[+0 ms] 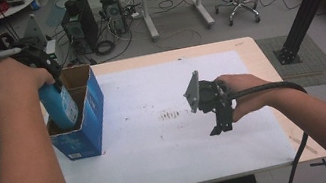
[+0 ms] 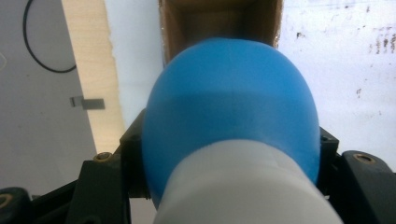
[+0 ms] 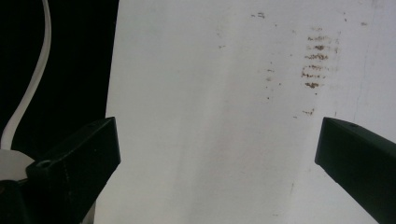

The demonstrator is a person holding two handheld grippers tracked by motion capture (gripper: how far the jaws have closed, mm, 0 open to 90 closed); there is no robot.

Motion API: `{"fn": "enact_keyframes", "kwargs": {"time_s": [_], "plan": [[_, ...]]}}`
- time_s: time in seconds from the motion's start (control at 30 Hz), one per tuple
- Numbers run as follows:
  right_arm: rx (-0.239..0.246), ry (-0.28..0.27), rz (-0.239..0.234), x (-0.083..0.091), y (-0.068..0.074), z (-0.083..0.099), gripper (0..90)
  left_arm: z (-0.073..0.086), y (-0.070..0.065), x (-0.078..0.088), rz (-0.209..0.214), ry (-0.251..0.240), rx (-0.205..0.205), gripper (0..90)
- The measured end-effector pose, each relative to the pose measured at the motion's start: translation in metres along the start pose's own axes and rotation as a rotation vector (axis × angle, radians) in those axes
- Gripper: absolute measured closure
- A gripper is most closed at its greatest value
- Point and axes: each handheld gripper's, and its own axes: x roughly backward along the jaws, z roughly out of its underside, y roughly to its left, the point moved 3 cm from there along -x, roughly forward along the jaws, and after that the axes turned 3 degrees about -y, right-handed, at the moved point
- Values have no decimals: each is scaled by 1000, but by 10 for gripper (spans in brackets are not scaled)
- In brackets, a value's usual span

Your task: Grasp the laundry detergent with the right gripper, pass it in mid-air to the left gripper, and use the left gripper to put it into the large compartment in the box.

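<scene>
Your left gripper (image 1: 48, 73) is clamped on the neck of a blue bottle (image 1: 60, 103), whose lower end sits inside the open blue box (image 1: 85, 116) at the table's (image 1: 244, 46) left edge. Your right gripper (image 1: 219, 127) hangs above the white sheet (image 1: 170, 141), its jaws spread wide with nothing between them.

Blue bottle (image 1: 61, 105) in blue box (image 1: 85, 119)

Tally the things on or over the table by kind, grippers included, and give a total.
Blue bottle: 1
Blue cardboard box: 1
Grippers: 2, the left gripper and the right gripper
Total: 4
</scene>
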Motion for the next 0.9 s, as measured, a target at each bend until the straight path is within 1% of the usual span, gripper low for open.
{"fn": "enact_keyframes", "kwargs": {"time_s": [0.2, 0.3, 0.43, 0.47, 0.57, 0.67, 0.8, 0.9], "plan": [[-4, 1, 2, 0, 0, 1, 0, -3, -1, -20, -14, 19, -7, 381], [-4, -4, 1, -2, 1, 1, 0, -3, -2, -31, -5, 32, -15, 381], [-5, 5, -5, -6, 1, 2, 0, -3, -2, -43, 4, 36, -18, 381], [-3, 5, -4, -6, 1, 2, 0, -3, -3, -48, 2, 37, -16, 381], [1, 4, 0, -6, 2, 1, 0, -2, -2, -61, -20, 47, -27, 380], [0, 0, 1, -6, 2, 1, 0, -1, -1, -74, -16, 52, -18, 381], [-1, 2, 3, -6, 1, 1, 0, -1, 0, -85, -8, 62, -13, 380], [-2, 0, 4, -5, 1, 0, 0, -1, -2, -93, -25, 68, -24, 380]]}}
